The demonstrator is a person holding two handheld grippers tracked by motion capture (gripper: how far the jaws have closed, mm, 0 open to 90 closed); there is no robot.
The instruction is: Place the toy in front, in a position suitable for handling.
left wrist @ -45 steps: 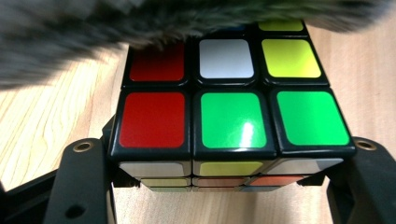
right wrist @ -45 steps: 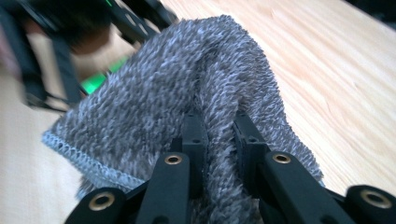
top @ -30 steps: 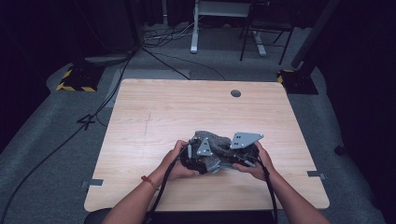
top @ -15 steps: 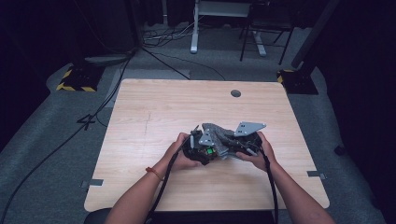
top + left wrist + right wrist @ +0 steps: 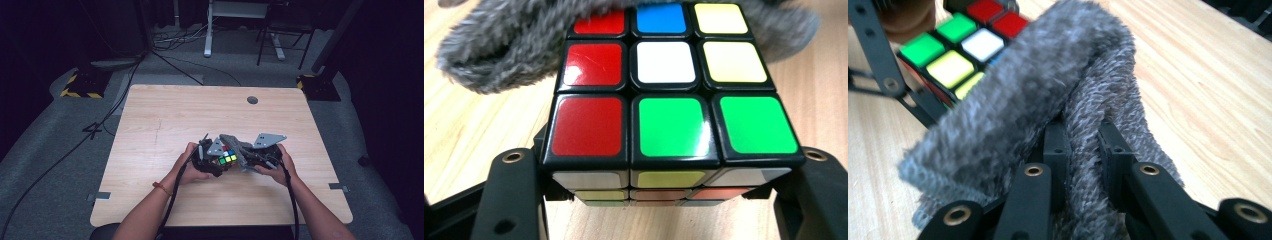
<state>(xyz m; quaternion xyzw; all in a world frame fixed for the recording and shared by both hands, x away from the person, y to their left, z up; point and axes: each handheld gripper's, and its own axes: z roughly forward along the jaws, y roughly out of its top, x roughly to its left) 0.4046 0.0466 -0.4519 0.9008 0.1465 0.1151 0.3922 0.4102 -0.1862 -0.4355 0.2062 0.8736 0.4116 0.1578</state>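
Two hand-held grippers meet near the front middle of the wooden tabletop (image 5: pixel 165 120), each carried by one of the person's hands. Farthest left in the high view, the left hand (image 5: pixel 190 167) carries the left gripper (image 5: pixel 212 157), whose fingers (image 5: pixel 511 200) are clamped on a Rubik's cube (image 5: pixel 669 95), one finger against each side of it. In the left gripper view the cube's upper face shows red squares down one column, then blue, white and green in the middle, then two yellow and a green (the colours are scrambled). The cube sits between the two hands in the high view, its white, yellow and green squares showing there (image 5: pixel 227 156).

Just right of the cube lies a grey fuzzy cloth (image 5: pixel 242 150), draped against the cube's far edge and touching it; the left gripper view shows its pile over the top row of squares. Further right, the right gripper (image 5: pixel 1083 145) has its fingers (image 5: pixel 1055 145) pinched tight on a fold of that cloth (image 5: pixel 1048 85), the cube showing beyond at the upper left. The right hand (image 5: pixel 275 165) carries this gripper, a grey three-cornered plate (image 5: pixel 269 140) on top.
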